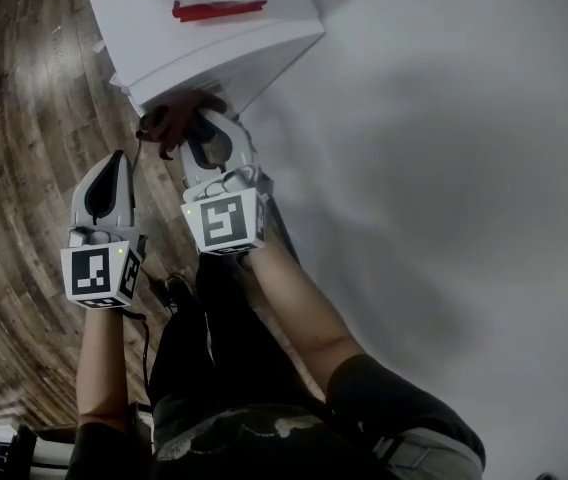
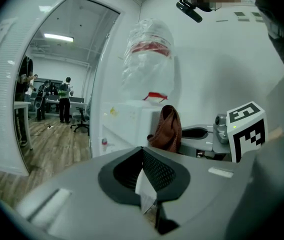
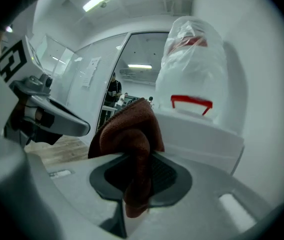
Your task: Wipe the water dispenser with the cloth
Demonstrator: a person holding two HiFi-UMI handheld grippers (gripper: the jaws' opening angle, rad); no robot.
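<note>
From above, my right hand-held gripper [image 1: 202, 128] holds the rust-brown cloth [image 1: 174, 120] right at the near edge of the white water dispenser [image 1: 214, 43]. My left hand-held gripper [image 1: 114, 163] hangs beside it over the wood floor [image 1: 24, 118], touching nothing.

In the left gripper view, its jaws meet at the tips with nothing gripped. The cloth hangs ahead by the dispenser, below the plastic-wrapped bottle [image 2: 149, 69].

In the right gripper view, the jaws are clamped on a fold of the cloth, with the dispenser just beyond.
</note>
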